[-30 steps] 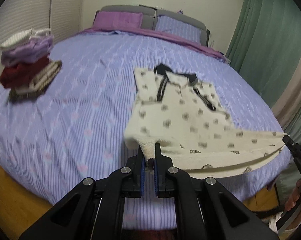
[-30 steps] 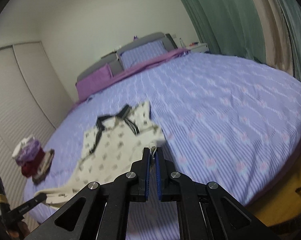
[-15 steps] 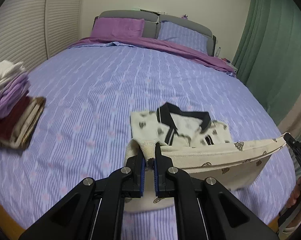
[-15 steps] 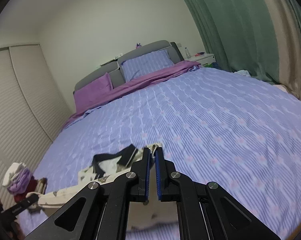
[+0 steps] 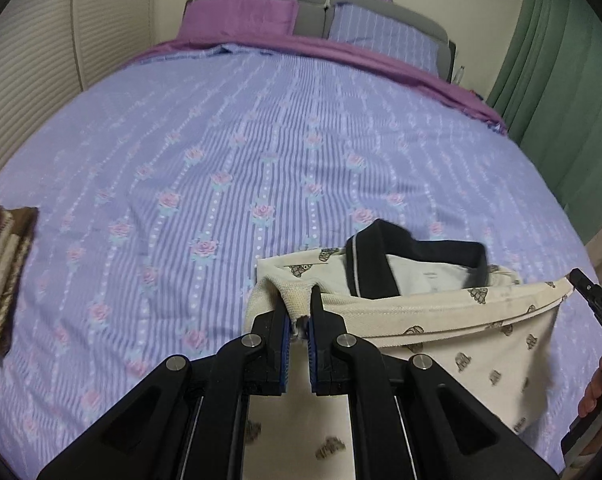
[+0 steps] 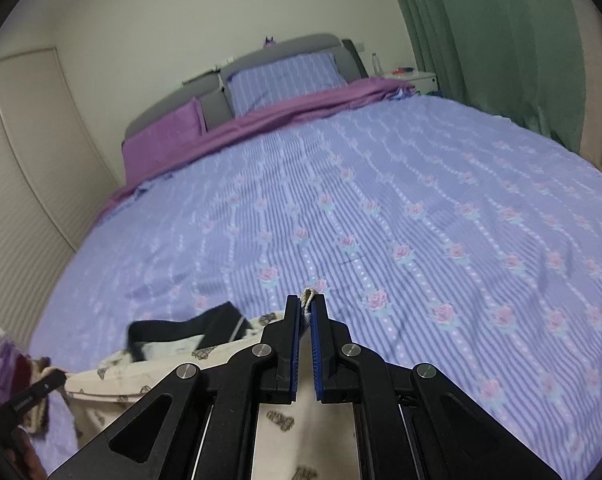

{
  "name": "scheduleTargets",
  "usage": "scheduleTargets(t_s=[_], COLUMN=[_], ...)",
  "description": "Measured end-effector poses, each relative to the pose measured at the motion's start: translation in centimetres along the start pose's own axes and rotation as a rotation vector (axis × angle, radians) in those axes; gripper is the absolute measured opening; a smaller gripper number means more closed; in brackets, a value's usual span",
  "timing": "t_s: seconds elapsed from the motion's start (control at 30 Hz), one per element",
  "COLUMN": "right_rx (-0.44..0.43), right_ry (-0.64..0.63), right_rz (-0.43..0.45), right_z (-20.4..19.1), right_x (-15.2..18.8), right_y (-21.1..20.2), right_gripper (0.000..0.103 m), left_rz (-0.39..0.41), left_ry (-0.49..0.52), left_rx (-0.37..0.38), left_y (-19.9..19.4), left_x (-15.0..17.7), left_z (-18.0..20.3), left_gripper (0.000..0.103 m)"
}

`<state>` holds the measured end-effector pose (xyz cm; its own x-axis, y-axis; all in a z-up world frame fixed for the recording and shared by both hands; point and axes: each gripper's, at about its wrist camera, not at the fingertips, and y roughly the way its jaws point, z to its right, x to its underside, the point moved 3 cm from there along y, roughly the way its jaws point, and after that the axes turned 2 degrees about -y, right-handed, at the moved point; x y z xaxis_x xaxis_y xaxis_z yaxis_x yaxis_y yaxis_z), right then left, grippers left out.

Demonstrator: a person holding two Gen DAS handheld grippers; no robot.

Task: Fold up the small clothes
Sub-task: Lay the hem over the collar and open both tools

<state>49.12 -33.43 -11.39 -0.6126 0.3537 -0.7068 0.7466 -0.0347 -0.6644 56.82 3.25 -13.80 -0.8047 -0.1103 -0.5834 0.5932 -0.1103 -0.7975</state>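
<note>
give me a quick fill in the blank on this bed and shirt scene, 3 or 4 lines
1. Both grippers, left and right, are shut on the cream ____.
2. The shirt's collar is ____ in colour.
3. The bedspread is printed with pink ____.
4. The curtain beside the bed is ____.

Missing words: shirt; black; roses; green

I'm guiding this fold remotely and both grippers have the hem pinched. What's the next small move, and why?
Probably lower both grippers a little so the hem lands just below the dark collar, then let go. The left gripper and right gripper are each shut on a corner of the cream shirt, and the hem hangs taut between them, nearly over the collar, above the bedspread.
</note>
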Motion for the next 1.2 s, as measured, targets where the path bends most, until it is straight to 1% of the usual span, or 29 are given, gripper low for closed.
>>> scheduleTargets(t_s=[0.13,0.2,0.27,0.3,0.33,0.37,0.4,0.43,0.5,0.53,0.57,0.6,0.63,0.67,0.7,0.73,0.77,0.8,0.83,0.87,0.9,1.0,1.03,1.1,1.2], right_rx=[0.005,0.011,0.019,0.022,0.024,0.028,0.036,0.046,0.056,0.070,0.082,0.092,0.096,0.099,0.103,0.116,0.131,0.137,0.128,0.134,0.139,0.121,0.093,0.072,0.090], right_ry=[0.000,-0.003,-0.009,-0.008,-0.006,-0.005,-0.007,-0.017,-0.031,-0.047,-0.058,-0.068,-0.079,-0.100,-0.118,-0.160,-0.194,-0.234,-0.288,-0.317,-0.338,-0.442,-0.459,-0.470,-0.459], right_rz=[-0.044,-0.053,-0.064,-0.067,-0.069,-0.068,-0.066,-0.062,-0.049,-0.038,-0.028,-0.011,0.023,0.063,0.082,0.103,0.107,0.103,0.077,0.053,0.034,-0.093,-0.135,-0.175,-0.252], right_z=[0.1,0.1,0.0,0.0,0.1,0.2,0.2,0.1,-0.1,-0.3,-0.5,-0.6,-0.9,-1.2,-1.4,-1.7,-2.0,-2.3,-2.5,-2.6,-2.7,-2.9,-2.8,-2.5,-1.5], right_x=[0.1,0.3,0.5,0.5,0.7,0.7,0.8,0.9,0.7,0.6,0.3,0.0,-0.4,-0.9,-1.2,-1.6,-1.9,-2.1,-2.1,-1.9,-1.7,-0.6,-0.1,0.5,1.2], right_y=[3.5,4.6,5.7,6.2,6.7,6.9,7.2,7.3,7.3,7.1,6.8,6.2,5.1,3.8,3.1,2.0,1.2,0.6,0.0,-0.2,-0.3,0.4,1.0,1.9,4.3], right_gripper=[0.006,0.006,0.006,0.006,0.006,0.006,0.006,0.006,0.009,0.015,0.021,0.038,0.051,0.056,0.059,0.060,0.060,0.060,0.060,0.060,0.060,0.060,0.060,0.060,0.060], left_rz=[-0.026,-0.040,-0.046,-0.034,-0.020,-0.009,-0.002,0.002,0.016,0.024,0.047,0.066,0.091,0.114,0.146,0.173,0.192,0.200,0.202,0.181,0.161,0.102,0.099,0.060,0.016], left_ry=[0.002,0.003,0.009,0.015,0.019,0.020,0.019,0.022,0.035,0.046,0.067,0.089,0.123,0.160,0.221,0.291,0.375,0.441,0.503,0.577,0.614,0.694,0.703,0.677,0.613], left_rx=[-0.008,-0.012,-0.024,-0.051,-0.077,-0.096,-0.103,-0.095,-0.084,-0.096,-0.109,-0.114,-0.126,-0.141,-0.164,-0.187,-0.212,-0.220,-0.211,-0.174,-0.149,-0.046,-0.028,-0.006,0.007], left_y=[2.4,3.5,4.4,4.8,5.0,5.1,5.0,4.9,4.5,4.2,3.6,3.0,2.3,1.6,0.7,0.1,-0.5,-0.8,-1.0,-1.3,-1.4,-1.2,-1.0,0.4,2.5], left_x=[-0.4,-0.6,-0.7,-0.7,-0.8,-0.9,-0.9,-0.9,-1.0,-1.2,-1.4,-1.6,-1.9,-2.1,-2.2,-2.4,-2.2,-2.0,-1.5,-0.7,-0.1,1.4,1.6,1.5,1.1], left_z=[-0.4,-0.6,-0.7,-0.9,-1.1,-1.3,-1.4,-1.5,-1.5,-1.5,-1.4,-1.3,-1.2,-1.0,-0.7,-0.4,0.0,0.3,0.5,0.8,0.9,1.2,1.3,1.0,0.5], left_gripper=[0.009,0.010,0.014,0.020,0.030,0.035,0.045,0.050,0.052,0.056,0.057,0.059,0.064,0.067,0.070,0.070,0.070,0.070,0.070,0.070,0.070,0.070,0.070,0.068,0.062])
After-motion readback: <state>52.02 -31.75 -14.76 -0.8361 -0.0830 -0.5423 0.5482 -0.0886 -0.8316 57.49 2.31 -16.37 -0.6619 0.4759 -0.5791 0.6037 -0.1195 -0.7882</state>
